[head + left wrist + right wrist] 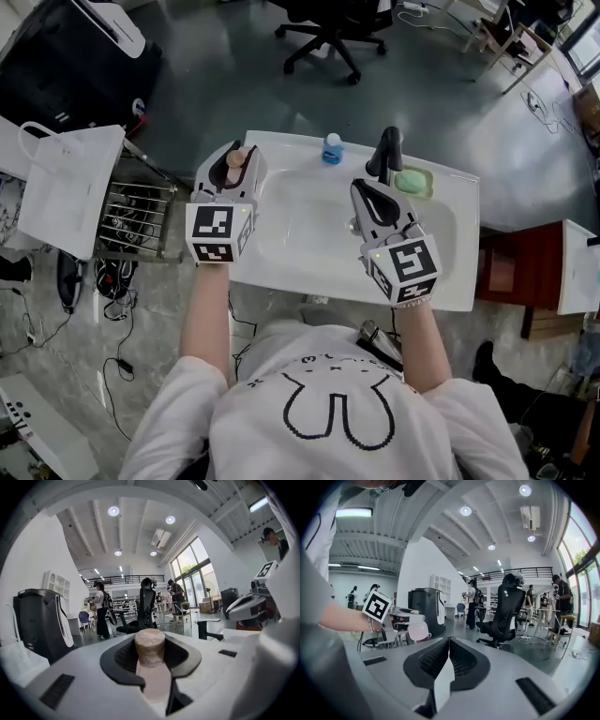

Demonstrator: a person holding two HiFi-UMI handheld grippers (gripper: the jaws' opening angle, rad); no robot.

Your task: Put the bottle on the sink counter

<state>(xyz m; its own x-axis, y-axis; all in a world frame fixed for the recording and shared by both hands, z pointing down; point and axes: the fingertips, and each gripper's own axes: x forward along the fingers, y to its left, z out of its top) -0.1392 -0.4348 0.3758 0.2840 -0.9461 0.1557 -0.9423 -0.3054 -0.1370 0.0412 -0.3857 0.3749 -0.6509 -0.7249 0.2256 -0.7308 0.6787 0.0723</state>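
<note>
Bottle, pink with a tan cap, sat clenched in the left gripper at the left end of the sink counter. Right gripper hung over the basin, jaws pressed together, empty.

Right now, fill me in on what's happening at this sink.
A person stands at a white sink with a gripper in each hand. The left gripper is closed on a pinkish bottle with a tan cap, holding it at the sink's left edge; whether it touches the counter can't be told. The right gripper is shut and empty, near the black faucet.
</note>
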